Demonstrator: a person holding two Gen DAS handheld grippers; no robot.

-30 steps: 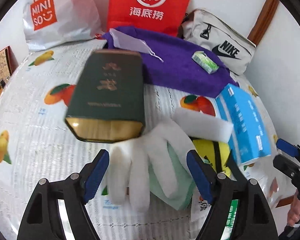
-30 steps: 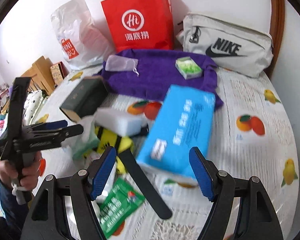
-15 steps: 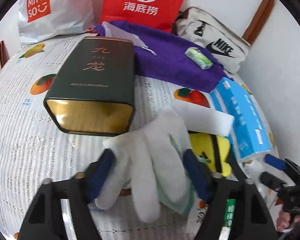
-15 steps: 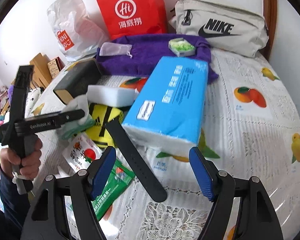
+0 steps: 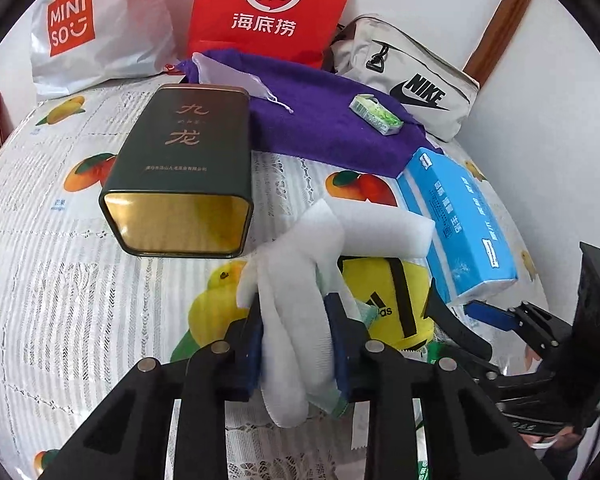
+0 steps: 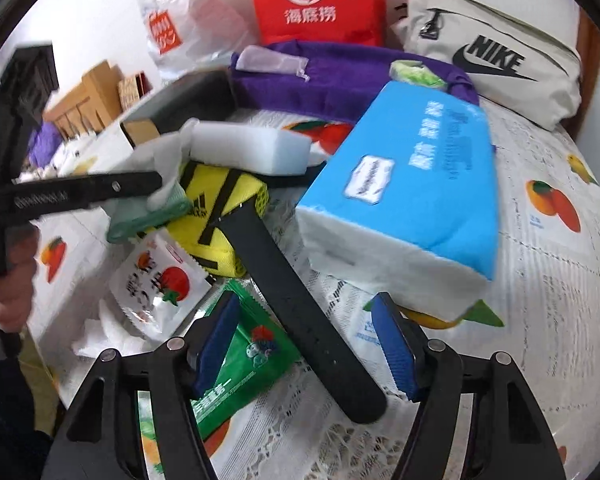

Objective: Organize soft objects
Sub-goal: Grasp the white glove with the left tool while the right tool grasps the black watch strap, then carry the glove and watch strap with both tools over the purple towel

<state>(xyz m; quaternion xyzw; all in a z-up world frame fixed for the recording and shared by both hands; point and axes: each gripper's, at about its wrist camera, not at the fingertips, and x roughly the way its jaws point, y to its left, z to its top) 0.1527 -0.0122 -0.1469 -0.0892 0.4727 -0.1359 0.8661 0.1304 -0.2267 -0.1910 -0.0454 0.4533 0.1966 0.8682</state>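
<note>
Left claw [image 5: 296,344] clamping white glove [image 5: 296,280], NIKE bag [image 5: 408,76]

I see a worktop [image 5: 52,280] in fruit-print cloth carrying a tin [image 5: 180,168], purple towel [image 5: 320,120], tissue pack [image 6: 412,184], bags [image 5: 268,8] and sachets [image 6: 156,280].

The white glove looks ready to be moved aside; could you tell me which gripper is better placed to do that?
Left. The left gripper is shut on the white glove, while the right gripper is open, holding nothing, above the black strap.

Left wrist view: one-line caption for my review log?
Left gripper shut on white foam sheet beside dark green tin.
</note>
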